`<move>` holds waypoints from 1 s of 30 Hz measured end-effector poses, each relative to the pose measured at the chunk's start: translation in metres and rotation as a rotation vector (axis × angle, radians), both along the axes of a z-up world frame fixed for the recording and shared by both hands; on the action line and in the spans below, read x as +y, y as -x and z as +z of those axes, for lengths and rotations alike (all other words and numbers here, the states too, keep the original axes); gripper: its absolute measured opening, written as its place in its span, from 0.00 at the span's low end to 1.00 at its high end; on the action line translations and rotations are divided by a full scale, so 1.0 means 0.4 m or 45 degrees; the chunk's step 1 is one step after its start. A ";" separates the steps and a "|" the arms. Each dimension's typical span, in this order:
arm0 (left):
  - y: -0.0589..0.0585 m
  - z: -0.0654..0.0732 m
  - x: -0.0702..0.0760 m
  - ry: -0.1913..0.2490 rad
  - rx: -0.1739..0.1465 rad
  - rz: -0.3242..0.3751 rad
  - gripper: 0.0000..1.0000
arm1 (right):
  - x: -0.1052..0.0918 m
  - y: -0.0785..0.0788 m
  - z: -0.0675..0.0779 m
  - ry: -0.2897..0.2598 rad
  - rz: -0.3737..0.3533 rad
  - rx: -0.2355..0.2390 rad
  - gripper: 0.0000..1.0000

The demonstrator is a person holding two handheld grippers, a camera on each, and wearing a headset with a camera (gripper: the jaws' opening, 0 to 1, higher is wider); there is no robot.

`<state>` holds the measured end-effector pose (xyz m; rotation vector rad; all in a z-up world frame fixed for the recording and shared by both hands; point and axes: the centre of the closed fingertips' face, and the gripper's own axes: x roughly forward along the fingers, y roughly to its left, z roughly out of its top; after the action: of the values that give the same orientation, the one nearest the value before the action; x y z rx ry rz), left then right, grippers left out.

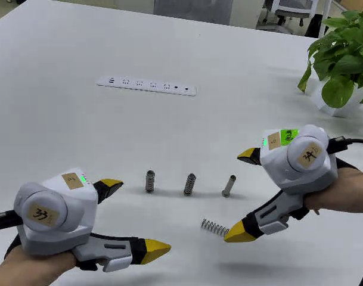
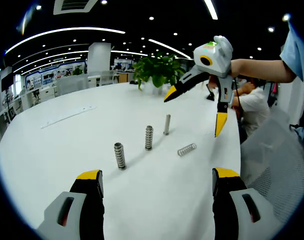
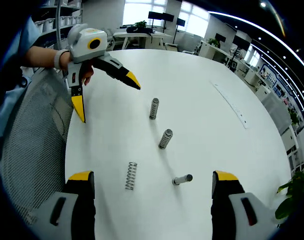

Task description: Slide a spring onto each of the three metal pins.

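While left gripper (image 1: 142, 215) and right gripper (image 1: 234, 197) gape wide, loose spring (image 1: 214, 226) near right's tip

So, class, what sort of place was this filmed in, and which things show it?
Most likely an open-plan office: a big white table with a power strip lying on it, a potted plant, a mesh office chair beside it, and long ceiling light strips.

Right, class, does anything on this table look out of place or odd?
One loose spring lies flat on the table, close to the right gripper. Behind it the right pin stands bare, while the left pin's spring and the middle pin's spring are fitted. Nothing looks damaged.
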<state>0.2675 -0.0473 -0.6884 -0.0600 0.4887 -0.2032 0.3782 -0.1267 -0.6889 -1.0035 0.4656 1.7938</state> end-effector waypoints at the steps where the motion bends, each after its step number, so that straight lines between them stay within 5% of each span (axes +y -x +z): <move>1: 0.000 0.002 0.001 -0.002 0.000 0.000 0.92 | -0.005 0.000 -0.001 -0.008 -0.008 0.001 0.99; 16: 0.012 0.002 0.006 -0.053 0.046 -0.049 0.92 | -0.114 0.001 -0.020 -0.047 -0.184 0.076 0.99; 30: -0.046 0.014 -0.085 -0.107 0.071 -0.307 0.88 | -0.170 0.007 -0.049 -0.048 -0.250 0.132 0.98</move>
<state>0.2861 -0.0814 -0.6830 0.0762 0.5593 -0.4175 0.3754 -0.1945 -0.7086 -0.8129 0.5724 1.6767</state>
